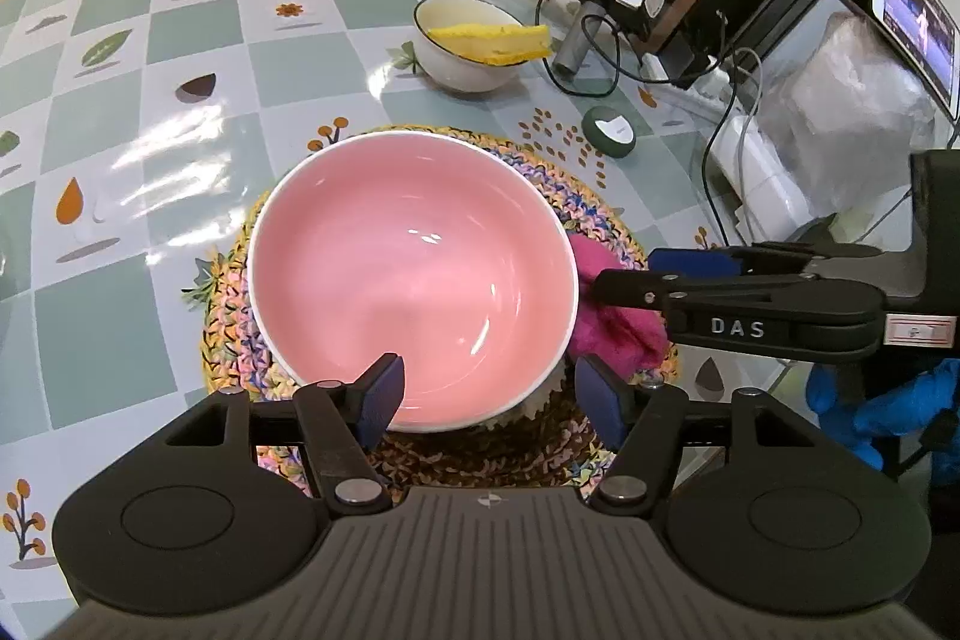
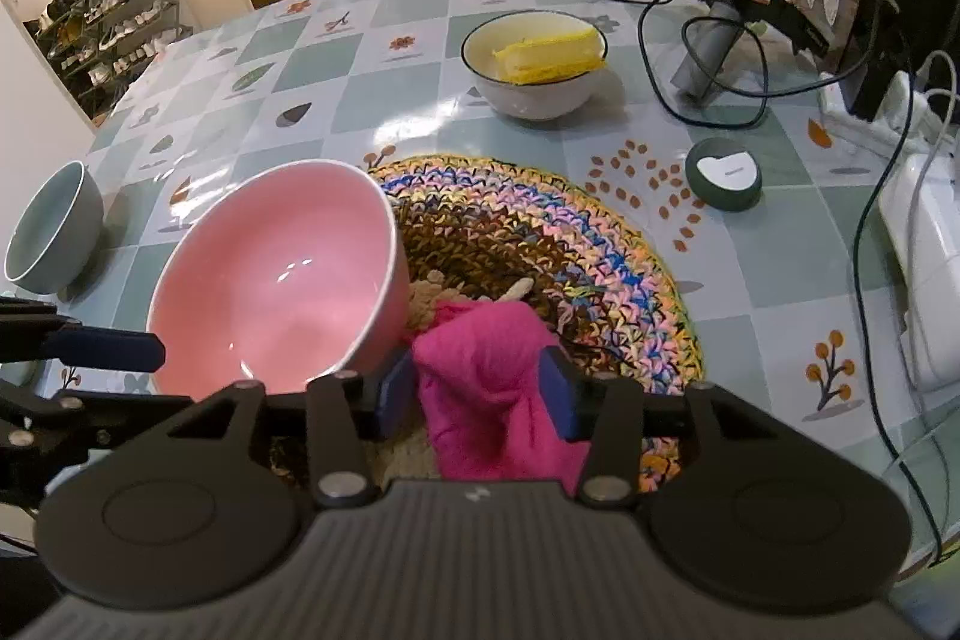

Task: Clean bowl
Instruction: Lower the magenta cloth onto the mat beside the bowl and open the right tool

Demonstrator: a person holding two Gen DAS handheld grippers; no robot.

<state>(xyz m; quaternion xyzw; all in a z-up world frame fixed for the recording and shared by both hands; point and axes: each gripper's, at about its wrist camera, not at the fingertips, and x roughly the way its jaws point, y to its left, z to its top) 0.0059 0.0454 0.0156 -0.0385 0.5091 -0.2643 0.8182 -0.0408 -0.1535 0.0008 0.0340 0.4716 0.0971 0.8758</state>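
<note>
Ahead and left of the right gripper [image 2: 477, 388], a grey bowl [image 2: 51, 229] is sitting on the checked tablecloth [image 2: 300, 82]; nearer, just left of its fingers, the pink bowl [image 2: 282, 280] is tilting on the crocheted mat [image 2: 540, 232], its mouth leaning toward that camera; the left gripper [image 1: 489, 394] is straddling the bowl's near rim, one pad inside, one outside, jaws apart and not yet pinching it as far as I can judge. Glazed ceramic like this is probably stiff, fairly heavy, slippery and liable to chip; the rim wall looks like the sensible place to grip, firmly but without a snap. The right gripper is clamping a magenta cloth [image 2: 492, 370], soft and bunched, touching the bowl's outer right side. Further ahead and right, a white bowl [image 2: 534, 91] is holding a yellow sponge [image 2: 552, 52]; right again, a round green device [image 2: 723, 181] is lying beside trailing cables [image 2: 720, 112].
</note>
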